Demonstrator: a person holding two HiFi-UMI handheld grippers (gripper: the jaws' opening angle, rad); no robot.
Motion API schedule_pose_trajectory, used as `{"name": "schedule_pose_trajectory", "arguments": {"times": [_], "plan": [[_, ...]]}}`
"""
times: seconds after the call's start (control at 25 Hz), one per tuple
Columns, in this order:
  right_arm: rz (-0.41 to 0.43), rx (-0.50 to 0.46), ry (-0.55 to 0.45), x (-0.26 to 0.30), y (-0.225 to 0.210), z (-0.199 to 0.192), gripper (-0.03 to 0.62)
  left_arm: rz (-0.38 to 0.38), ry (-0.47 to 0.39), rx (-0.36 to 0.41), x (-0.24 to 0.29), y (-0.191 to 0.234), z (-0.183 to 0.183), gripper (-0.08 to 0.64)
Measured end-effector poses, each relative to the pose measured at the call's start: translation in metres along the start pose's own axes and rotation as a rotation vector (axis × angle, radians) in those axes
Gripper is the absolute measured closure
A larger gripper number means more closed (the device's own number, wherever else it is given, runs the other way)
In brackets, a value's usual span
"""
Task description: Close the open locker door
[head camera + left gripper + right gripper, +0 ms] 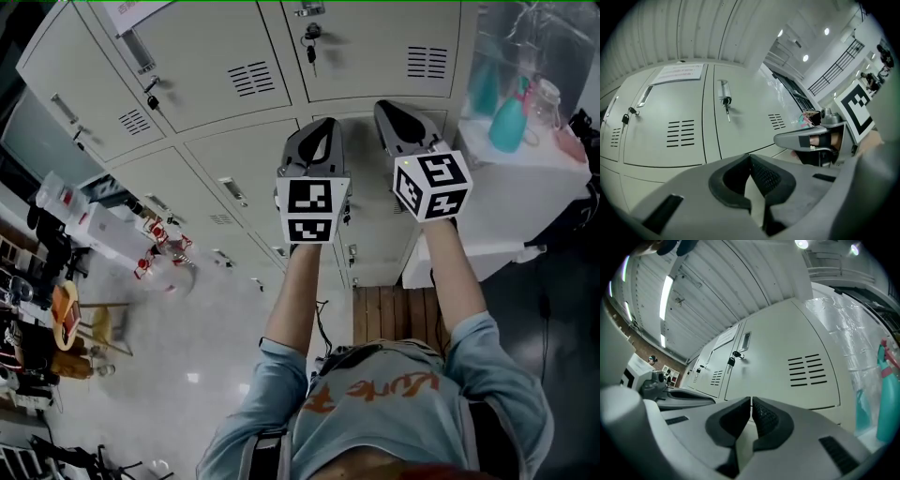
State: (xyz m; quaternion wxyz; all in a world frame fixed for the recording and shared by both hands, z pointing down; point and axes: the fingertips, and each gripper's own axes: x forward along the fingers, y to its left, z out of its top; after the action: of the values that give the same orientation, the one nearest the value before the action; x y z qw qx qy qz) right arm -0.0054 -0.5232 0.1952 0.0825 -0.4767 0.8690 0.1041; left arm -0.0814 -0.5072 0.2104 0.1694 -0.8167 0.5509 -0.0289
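A wall of pale grey lockers [234, 159] fills the view ahead, and every locker door that shows lies flush with its frame. One door [740, 117] has a key [725, 102] hanging in its lock. Another door [801, 366] has louvre slots, with a padlock [732, 357] on the door to its left. My left gripper [322, 127] and right gripper [392, 108] are held side by side, a short way off the doors. In the left gripper view the left gripper [750, 161] is shut on nothing. In the right gripper view the right gripper [751, 404] is shut on nothing too.
A white cabinet [525, 202] stands to the right of the lockers, with teal spray bottles [511, 122] and plastic sheeting on it. Boxes, bottles and a stool [70, 314] crowd the floor at the left. A wooden floor patch [394, 314] lies below the grippers.
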Motion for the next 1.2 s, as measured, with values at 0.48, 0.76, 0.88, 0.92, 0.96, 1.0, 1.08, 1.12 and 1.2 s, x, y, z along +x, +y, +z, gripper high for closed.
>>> {"name": "schedule_pose_trajectory", "arguments": {"times": [0.48,0.76,0.88,0.92,0.96,1.0,1.08,1.12,1.2], "plan": [[-0.025,0.054,-0.029,-0.061,-0.003,-0.048,0.563,0.028,0.015,-0.134,-0.030,-0.025,-0.067,0.538],[-0.046,0.094,0.004,-0.104,-0.004,-0.088,0.563,0.061,0.108,-0.216,-0.051,-0.045,-0.113,0.538],[-0.067,0.112,0.021,-0.122,-0.007,-0.105,0.563,0.059,0.108,-0.212,-0.057,-0.059,-0.120,0.538],[-0.078,0.117,0.027,-0.128,-0.008,-0.111,0.561,0.052,0.105,-0.206,-0.060,-0.066,-0.122,0.538],[-0.087,0.120,0.034,-0.135,-0.009,-0.117,0.561,0.044,0.101,-0.196,-0.063,-0.073,-0.125,0.538],[-0.094,0.121,0.041,-0.140,-0.009,-0.122,0.561,0.037,0.100,-0.185,-0.065,-0.079,-0.128,0.538],[-0.100,0.112,0.059,-0.151,-0.006,-0.134,0.561,0.026,0.112,-0.169,-0.068,-0.091,-0.141,0.538],[-0.102,0.102,0.072,-0.157,-0.005,-0.140,0.561,0.021,0.123,-0.177,-0.069,-0.098,-0.150,0.538],[-0.107,0.084,0.099,-0.169,-0.005,-0.151,0.561,0.013,0.142,-0.212,-0.073,-0.112,-0.166,0.538]]}}
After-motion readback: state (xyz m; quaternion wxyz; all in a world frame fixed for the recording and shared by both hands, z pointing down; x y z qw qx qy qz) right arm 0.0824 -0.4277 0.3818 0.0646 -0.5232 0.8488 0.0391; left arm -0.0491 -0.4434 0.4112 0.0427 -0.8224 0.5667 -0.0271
